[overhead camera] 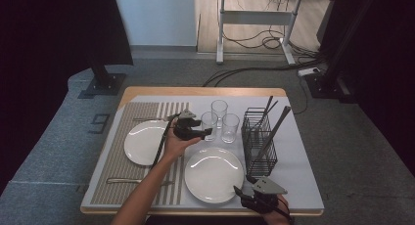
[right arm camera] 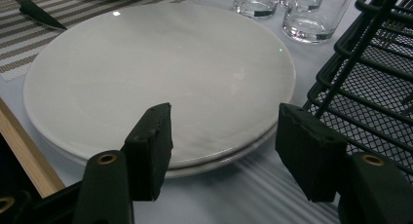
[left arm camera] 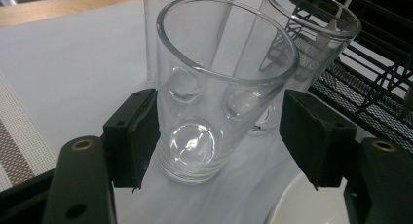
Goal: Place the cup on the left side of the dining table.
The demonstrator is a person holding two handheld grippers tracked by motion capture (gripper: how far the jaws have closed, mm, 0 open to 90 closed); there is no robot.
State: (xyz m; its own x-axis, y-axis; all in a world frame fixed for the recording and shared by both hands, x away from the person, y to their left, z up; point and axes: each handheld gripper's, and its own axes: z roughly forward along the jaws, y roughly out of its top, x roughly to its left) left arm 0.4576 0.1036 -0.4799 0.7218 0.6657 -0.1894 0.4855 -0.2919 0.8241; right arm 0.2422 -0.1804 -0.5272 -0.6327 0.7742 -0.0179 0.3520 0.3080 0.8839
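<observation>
Left claw (left arm camera: 221,136) spread around a clear glass (left arm camera: 214,87)

Its pads flank the tumbler's dimpled, thick-based body without pressing; the glass stands upright just left of the wire rack (overhead camera: 258,139), two more glasses (overhead camera: 230,127) behind it. Right claw (right arm camera: 224,151) gapes, empty, before the stacked plates (right arm camera: 146,73).

The left gripper (overhead camera: 205,132) reaches forward with jaws spread wide, while the right gripper (overhead camera: 239,191) rests low, jaws parted.
</observation>
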